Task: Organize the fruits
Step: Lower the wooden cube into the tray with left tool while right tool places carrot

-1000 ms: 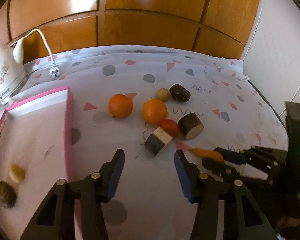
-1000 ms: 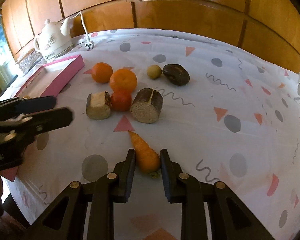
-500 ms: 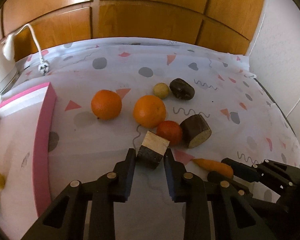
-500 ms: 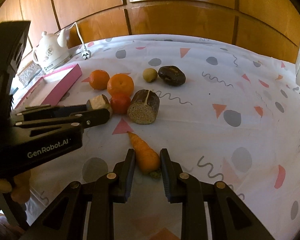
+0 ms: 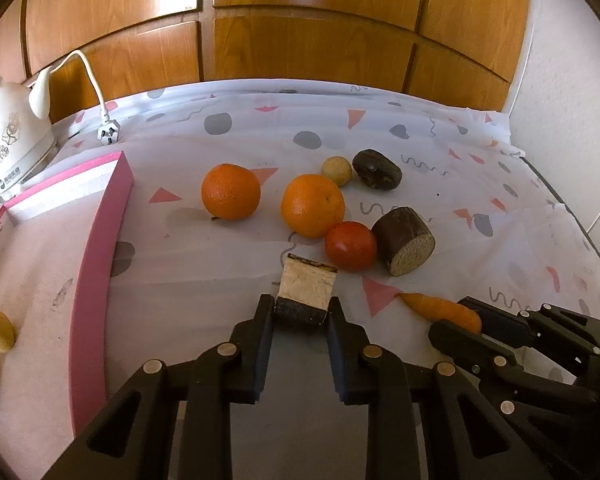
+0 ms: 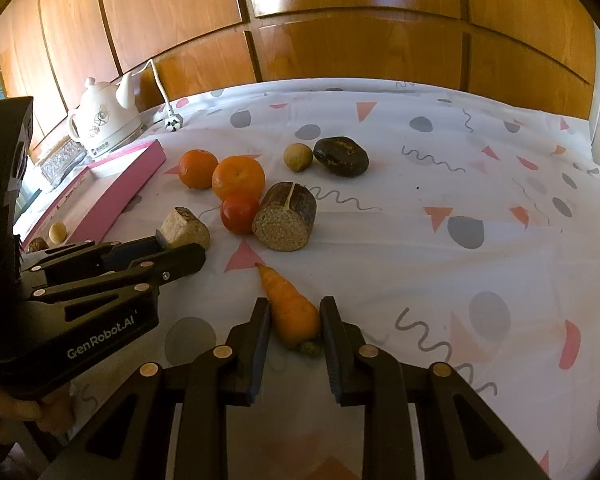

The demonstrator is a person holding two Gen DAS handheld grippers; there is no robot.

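At lower centre of the left wrist view, the left gripper has just closed its jaws on the cut brown chunk, perhaps yam. The pink tray lies to the left. The right gripper clamps the carrot, tip pointing away.

White kettle with floral print at far left edge of surface, beside wood-panelled wall. White cord with plug lying on patterned cloth near kettle. Cloth white with grey dots, pink triangles, squiggles. Clear patterned glass box beside kettle.
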